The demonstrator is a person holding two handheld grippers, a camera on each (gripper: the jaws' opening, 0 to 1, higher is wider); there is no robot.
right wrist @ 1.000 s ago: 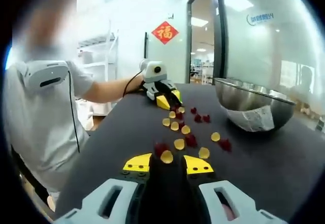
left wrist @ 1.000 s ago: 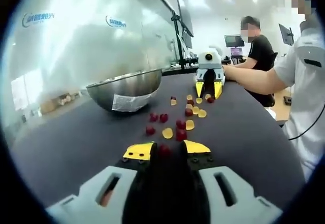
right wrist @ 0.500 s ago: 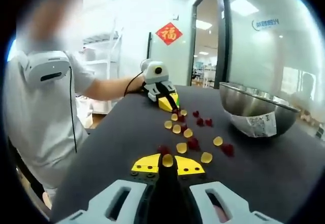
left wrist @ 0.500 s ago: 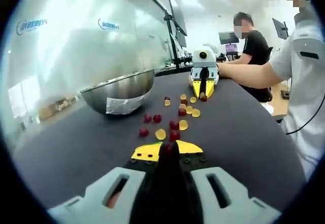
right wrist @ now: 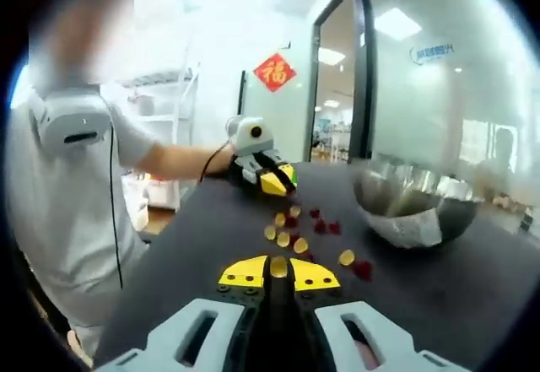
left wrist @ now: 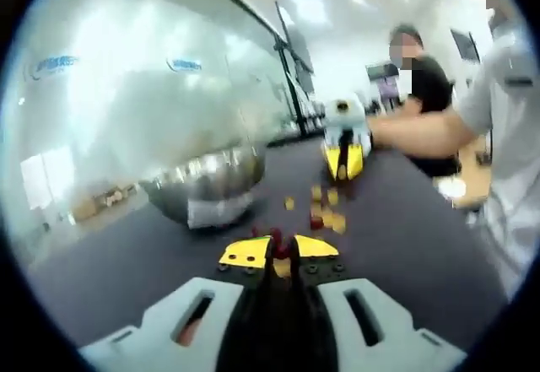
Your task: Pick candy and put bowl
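The left gripper (left wrist: 276, 249) has its jaws clamped on a red candy (left wrist: 275, 240) at their tips, with the steel bowl (left wrist: 207, 188) ahead and left of them; a loose pinch could drop it short. The right gripper (right wrist: 278, 272) pinches a yellow candy (right wrist: 278, 266), its bowl (right wrist: 413, 207) ahead and right, and both arms converging risks a clash over the rim.

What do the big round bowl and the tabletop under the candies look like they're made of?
The big round bowl looks like polished steel: silvery, mirror-bright, reflecting the room, with a pale label stuck on its side. The dark grey tabletop looks matte, possibly a fabric or rubber mat, since it shows no glare.
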